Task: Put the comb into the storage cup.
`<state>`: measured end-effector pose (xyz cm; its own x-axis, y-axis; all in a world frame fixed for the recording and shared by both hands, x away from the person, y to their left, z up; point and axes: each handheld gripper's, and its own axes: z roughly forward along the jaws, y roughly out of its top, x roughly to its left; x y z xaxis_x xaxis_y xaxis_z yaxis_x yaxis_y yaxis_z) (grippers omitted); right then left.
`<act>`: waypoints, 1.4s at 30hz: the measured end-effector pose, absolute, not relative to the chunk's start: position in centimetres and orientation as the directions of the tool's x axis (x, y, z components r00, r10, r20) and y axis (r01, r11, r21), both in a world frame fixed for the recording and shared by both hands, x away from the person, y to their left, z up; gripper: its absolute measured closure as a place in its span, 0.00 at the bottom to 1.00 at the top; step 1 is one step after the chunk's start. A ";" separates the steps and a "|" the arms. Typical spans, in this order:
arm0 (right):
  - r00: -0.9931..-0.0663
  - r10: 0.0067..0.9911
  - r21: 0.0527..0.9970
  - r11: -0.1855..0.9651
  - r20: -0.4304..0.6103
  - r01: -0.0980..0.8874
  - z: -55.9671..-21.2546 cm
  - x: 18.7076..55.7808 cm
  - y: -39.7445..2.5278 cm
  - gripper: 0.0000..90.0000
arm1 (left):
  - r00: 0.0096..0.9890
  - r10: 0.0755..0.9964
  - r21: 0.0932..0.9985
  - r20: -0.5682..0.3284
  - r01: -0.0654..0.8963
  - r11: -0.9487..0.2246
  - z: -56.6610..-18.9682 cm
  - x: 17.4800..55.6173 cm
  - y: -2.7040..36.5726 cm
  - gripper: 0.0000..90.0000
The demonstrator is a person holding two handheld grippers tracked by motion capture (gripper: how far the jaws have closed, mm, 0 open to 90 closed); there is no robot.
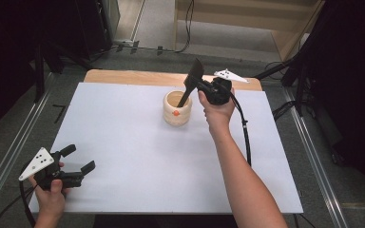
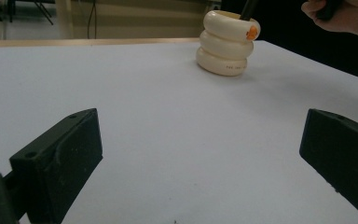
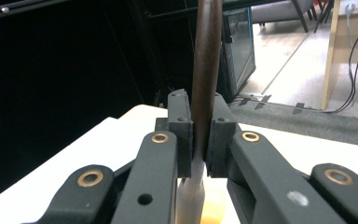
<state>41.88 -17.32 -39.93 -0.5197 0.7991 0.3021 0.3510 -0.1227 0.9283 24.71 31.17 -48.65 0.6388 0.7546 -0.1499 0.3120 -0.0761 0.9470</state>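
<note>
the right gripper (image 1: 200, 84) is sitting at the far side of the white table top (image 1: 138, 156), just beside and above the cream-coloured ribbed holder shaped like three stacked rings (image 1: 177, 109). its jaws are pressing together on the dark flat-bladed spatula with a slim brown handle (image 1: 190, 82), and the right gripper view is showing that handle (image 3: 206, 74) running straight up between the two black pads with no gap on either side. the spatula is leaning: its lower end is resting inside the holder's open mouth, while its broad blade is pointing up and away from the person. the right hand (image 1: 217, 108) is wrapping the gripper's body from the near side, with the cable trailing back along the forearm.

the holder is standing upright on the table, a little past the middle toward the far edge, and a small orange mark (image 1: 176, 113) is showing on its near side. in the left gripper view the holder (image 2: 227, 44) is appearing far off, with the dark handle rising from its rim.

the left gripper (image 1: 78, 165) is resting low at the near left corner of the table, well apart from the holder. its jaws are standing wide apart with nothing between them, only bare table surface showing there in the left gripper view. the left hand (image 1: 51, 189) is gripping it from below.
</note>
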 end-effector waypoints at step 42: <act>-0.501 0.776 0.887 -0.157 0.383 0.435 -43.9 42.5 -16.3 0.86 | 0.645 0.750 0.948 -0.145 0.309 -0.082 -48.6 24.7 31.1 0.00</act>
